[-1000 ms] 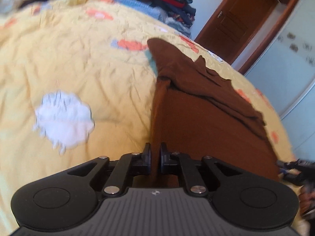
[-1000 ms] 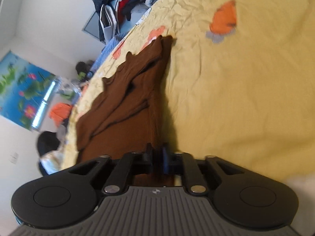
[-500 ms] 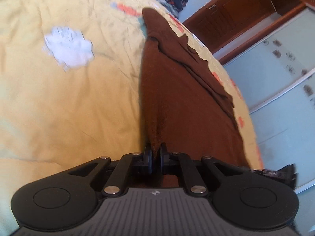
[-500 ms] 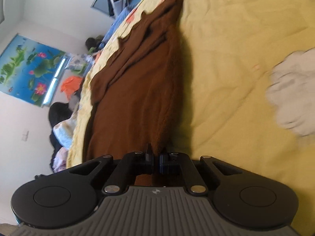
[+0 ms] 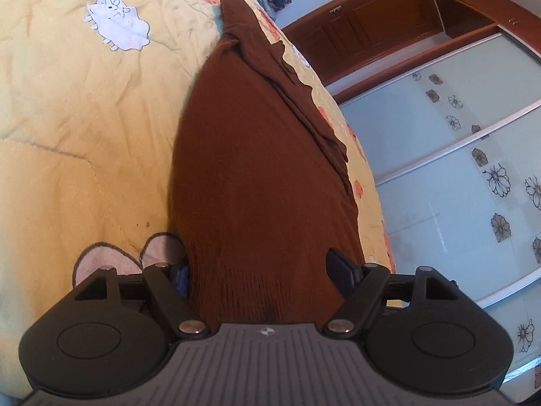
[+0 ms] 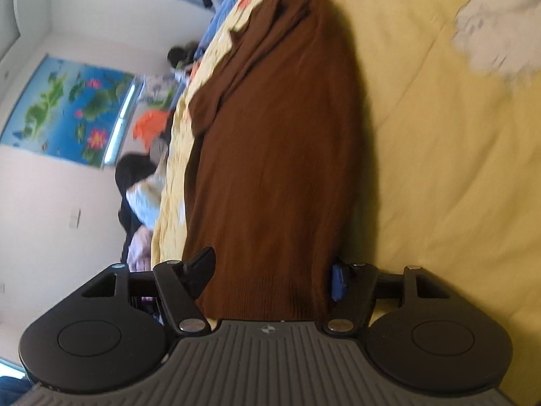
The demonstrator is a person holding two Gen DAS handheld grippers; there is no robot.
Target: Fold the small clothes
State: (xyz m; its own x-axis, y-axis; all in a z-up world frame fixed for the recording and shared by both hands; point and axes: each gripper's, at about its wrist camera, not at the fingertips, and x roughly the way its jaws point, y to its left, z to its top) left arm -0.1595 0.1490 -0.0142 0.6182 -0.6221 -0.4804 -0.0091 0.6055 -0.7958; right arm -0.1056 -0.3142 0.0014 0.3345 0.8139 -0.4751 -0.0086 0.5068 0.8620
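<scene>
**Inspector:** Risk first. Brown knit garment laid lengthwise on the yellow quilted bed cover, ribbed hem nearest both tools. Likely fault: fold slumping or skewing if the hem is nudged on withdrawal. Cause: hem lying directly between the spread fingers of each tool, cloth soft and loose, cover wrinkled beneath.

**Assessor:** State of the tools?

**Inspector:** Left gripper: jaws spread wide, nothing clamped, hem passing between the fingers. Right gripper: likewise parted, gripping nothing, hem between the fingers. Contact of either finger with the knit: not certain from these views.

**Assessor:** Second hazard?

**Inspector:** Bunched sleeve layers along one long side of the garment. Probable lumpy, uneven result if folded again without smoothing. Also some sagging possible near the bed cover's edge on the wardrobe side, garment lying close to it.

**Assessor:** Position of the garment?

**Inspector:** Running straight ahead from both tools toward the far end of the bed cover, near end at the fingertips, far end tapering to a point. White sheep patch well apart to one side.
</scene>
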